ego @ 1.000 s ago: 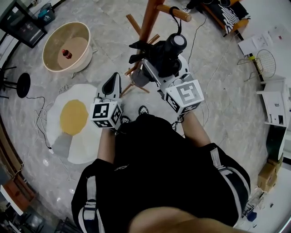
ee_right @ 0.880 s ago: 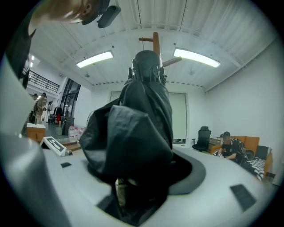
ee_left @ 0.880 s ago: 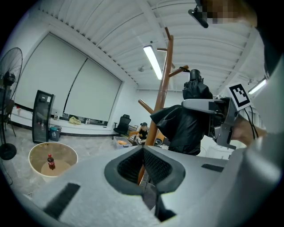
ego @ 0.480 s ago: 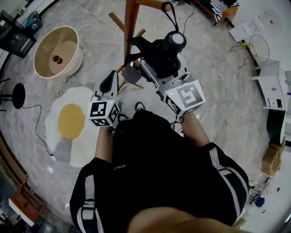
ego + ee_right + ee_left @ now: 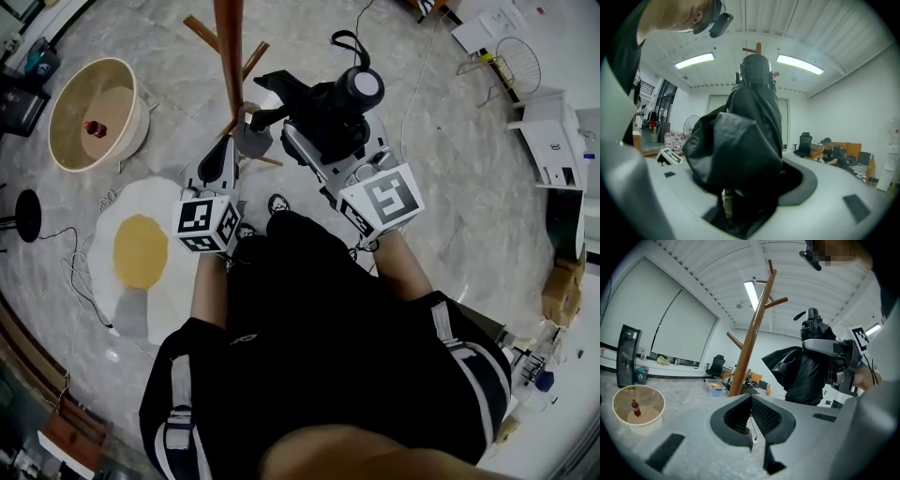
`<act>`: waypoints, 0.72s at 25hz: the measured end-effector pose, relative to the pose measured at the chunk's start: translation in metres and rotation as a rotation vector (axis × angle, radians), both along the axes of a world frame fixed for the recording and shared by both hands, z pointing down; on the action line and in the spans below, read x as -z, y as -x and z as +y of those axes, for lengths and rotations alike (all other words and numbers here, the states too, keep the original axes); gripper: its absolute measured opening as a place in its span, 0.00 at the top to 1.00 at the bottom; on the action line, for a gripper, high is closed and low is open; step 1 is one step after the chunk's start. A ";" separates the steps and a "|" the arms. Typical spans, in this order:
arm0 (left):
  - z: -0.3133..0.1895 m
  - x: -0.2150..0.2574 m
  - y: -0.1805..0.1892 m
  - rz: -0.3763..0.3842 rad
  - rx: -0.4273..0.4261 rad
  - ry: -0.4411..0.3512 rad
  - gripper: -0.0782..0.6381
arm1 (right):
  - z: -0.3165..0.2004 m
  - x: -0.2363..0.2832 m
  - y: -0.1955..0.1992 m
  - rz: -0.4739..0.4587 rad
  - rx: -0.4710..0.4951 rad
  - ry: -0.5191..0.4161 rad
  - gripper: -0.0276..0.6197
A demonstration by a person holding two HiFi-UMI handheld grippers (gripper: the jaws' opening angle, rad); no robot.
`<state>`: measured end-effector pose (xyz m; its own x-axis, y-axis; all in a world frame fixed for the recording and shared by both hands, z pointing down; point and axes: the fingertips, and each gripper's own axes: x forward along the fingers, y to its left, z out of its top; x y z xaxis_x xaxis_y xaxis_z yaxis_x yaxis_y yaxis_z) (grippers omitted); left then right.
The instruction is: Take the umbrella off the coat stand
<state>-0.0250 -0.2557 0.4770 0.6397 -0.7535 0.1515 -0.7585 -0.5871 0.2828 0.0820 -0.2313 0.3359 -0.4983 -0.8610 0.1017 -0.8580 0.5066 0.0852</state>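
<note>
A grey marbled floor (image 5: 450, 187) spreads under the person, seen from above, with a wooden coat stand (image 5: 229, 56) rising at eleven o'clock. A second ago the strap (image 5: 347, 39) of the black folded umbrella (image 5: 328, 112) was looped over one of the stand's pegs; now the strap hangs free at twelve o'clock and the pole stands well apart to its left, so the umbrella looks to be off the stand and the main step done. The right gripper (image 5: 330, 150) has its fingers clamped on the umbrella's bunched body, which fills the right gripper view, and has carried it away from the pole. The left gripper (image 5: 225, 159) holds nothing, its fingers pressed together, and it points toward the base of the stand, near the pole's lower branches. At ten o'clock sits a round tub (image 5: 56, 141) with a small red bottle (image 5: 94, 127) in it, at nine o'clock a rug (image 5: 141, 251) shaped like a fried egg, beyond it a black stool (image 5: 26, 202). A thin cable (image 5: 417, 84) trails over the floor at one o'clock. Only the stand's low branches beside the left gripper seem close enough to snag.
</note>
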 end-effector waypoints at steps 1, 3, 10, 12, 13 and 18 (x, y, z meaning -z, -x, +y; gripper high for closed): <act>0.001 0.000 -0.003 -0.001 -0.003 0.001 0.88 | 0.002 -0.003 -0.003 -0.007 0.000 0.011 0.52; 0.002 0.002 -0.008 -0.005 -0.004 0.005 0.88 | 0.005 -0.008 -0.008 -0.021 0.002 0.029 0.52; 0.005 0.004 0.005 -0.023 0.043 0.024 0.88 | 0.009 -0.021 0.008 -0.055 0.071 0.086 0.52; 0.006 0.002 0.022 -0.028 0.085 0.029 0.88 | 0.007 -0.026 0.025 -0.059 0.119 0.098 0.52; 0.006 0.000 0.033 -0.030 0.107 0.031 0.88 | 0.006 -0.029 0.037 -0.061 0.145 0.108 0.52; 0.010 -0.007 0.091 -0.034 0.228 0.041 0.88 | -0.003 -0.040 0.095 -0.069 0.270 0.140 0.52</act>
<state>-0.1160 -0.2453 0.4837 0.4475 -0.8707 0.2040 -0.8798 -0.3878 0.2748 -0.0128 -0.2338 0.3763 -0.7168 -0.6768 0.1678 -0.6923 0.7195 -0.0556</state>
